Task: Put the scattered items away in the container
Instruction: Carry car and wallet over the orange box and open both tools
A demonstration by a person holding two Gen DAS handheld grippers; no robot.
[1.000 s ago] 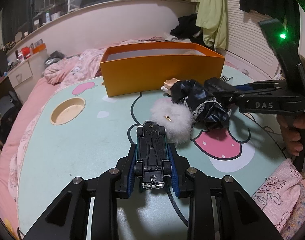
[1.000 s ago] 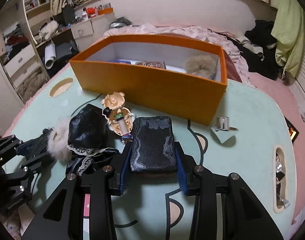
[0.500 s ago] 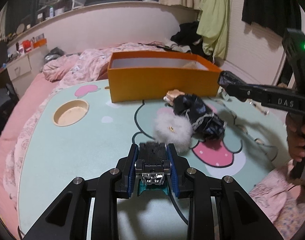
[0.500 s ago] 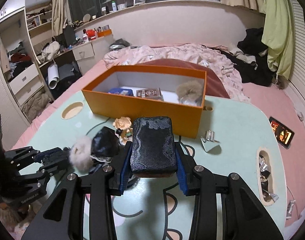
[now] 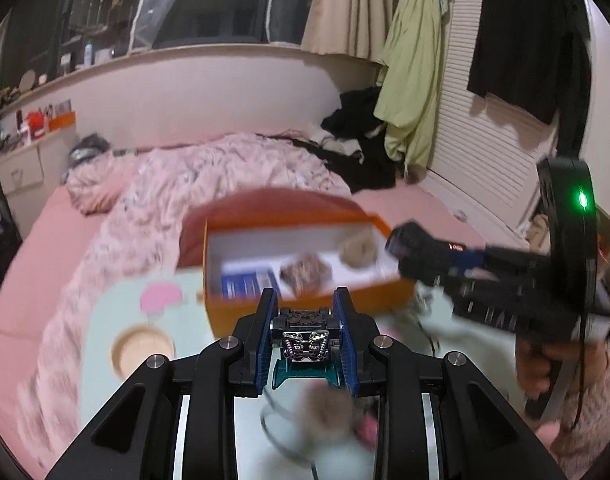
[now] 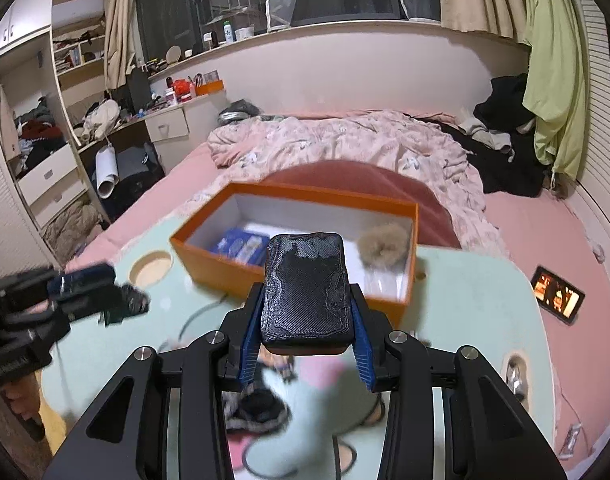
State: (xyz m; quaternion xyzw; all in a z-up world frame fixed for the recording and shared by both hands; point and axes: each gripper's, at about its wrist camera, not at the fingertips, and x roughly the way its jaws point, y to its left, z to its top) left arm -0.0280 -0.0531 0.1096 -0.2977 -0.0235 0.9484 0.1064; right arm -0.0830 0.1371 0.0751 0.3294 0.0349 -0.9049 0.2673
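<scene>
My left gripper [image 5: 306, 330] is shut on a black toy car [image 5: 306, 336], held above the mint-green table [image 5: 117, 312]. Beyond it lies the orange box [image 5: 241, 312], which holds a blue packet [image 5: 247, 282], a patterned card deck [image 5: 307, 272] and a brown fur puff [image 5: 359, 250]. My right gripper [image 6: 307, 320] is shut on a black textured case [image 6: 307, 292], raised in front of the orange box [image 6: 221, 268]. In the left wrist view the right gripper [image 5: 409, 246] reaches in from the right. A white fluffy item [image 5: 329, 408] and a black doll dress [image 6: 257, 404] lie blurred on the table below.
The table [image 6: 465, 292] has a round cup hole [image 5: 143, 350] at the left and a slot [image 6: 515, 372] at the right. A pink bed with a rumpled quilt [image 6: 345, 144] lies behind. A lit phone [image 6: 557, 294] rests on the bed at the right. A hand [image 5: 541, 364] holds the right gripper.
Both grippers have risen from the table with their loads, the car and the case. The box's inside has come into view from above. The fluffy item and the dress stay on the table.
</scene>
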